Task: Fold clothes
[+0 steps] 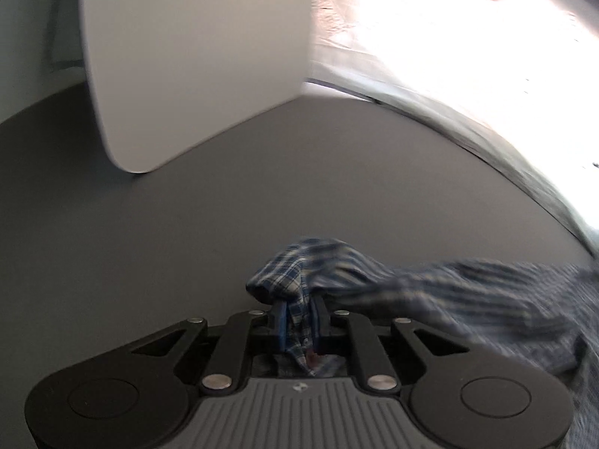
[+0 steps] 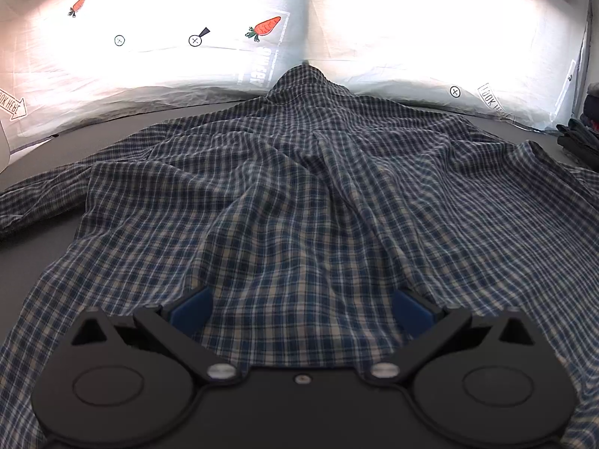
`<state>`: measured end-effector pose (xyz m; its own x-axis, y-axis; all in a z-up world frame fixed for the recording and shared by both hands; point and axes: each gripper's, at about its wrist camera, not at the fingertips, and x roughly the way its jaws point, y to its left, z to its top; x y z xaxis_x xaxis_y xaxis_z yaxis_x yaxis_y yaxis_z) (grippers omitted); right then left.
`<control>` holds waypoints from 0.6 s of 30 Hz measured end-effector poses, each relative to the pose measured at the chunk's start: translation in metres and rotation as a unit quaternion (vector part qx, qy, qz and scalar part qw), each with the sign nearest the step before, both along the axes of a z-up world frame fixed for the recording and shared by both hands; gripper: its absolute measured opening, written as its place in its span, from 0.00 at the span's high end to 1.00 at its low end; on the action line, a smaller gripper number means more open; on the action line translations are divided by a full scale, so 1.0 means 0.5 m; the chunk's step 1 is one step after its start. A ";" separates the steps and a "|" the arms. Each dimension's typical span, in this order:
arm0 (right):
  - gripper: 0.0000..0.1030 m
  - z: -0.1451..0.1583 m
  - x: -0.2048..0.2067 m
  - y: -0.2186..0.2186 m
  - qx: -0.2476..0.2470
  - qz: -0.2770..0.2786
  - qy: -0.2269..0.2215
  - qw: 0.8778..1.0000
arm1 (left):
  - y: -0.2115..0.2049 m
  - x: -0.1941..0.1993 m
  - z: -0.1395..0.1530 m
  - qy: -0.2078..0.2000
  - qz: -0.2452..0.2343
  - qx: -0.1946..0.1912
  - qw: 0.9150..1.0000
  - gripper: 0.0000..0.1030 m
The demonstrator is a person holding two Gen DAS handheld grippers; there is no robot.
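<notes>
Plaid shirt (image 2: 299, 194) sprawls under the spread right hand-held gripper (image 2: 301, 310); only the left hand-held gripper (image 1: 297, 318) view shows a pinched fold.

- Dark grey table (image 1: 131, 243): work surface.
- Pale printed sheet (image 2: 430, 30): carrot pictures, arrows, crossed circles, at far edge.
- White panel (image 1: 194, 56): upright on table.
- Stack of dark clothes (image 2: 582, 127): right edge.

Plaid shirt (image 1: 449, 292): smeared by motion blur and cut off at the right edge in the left wrist view. Stacked dark clothes (image 2: 580, 127): cropped at the right edge; individual items not distinguishable.
</notes>
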<state>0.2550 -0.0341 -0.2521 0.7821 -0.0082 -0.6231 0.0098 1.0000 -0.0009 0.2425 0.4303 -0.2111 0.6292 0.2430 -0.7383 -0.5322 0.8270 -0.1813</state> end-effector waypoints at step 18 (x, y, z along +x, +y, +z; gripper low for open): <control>0.00 0.001 0.000 -0.001 0.003 0.000 0.000 1.000 | -0.334 0.025 -0.003 -0.016 -0.224 -0.076 0.972 0.61</control>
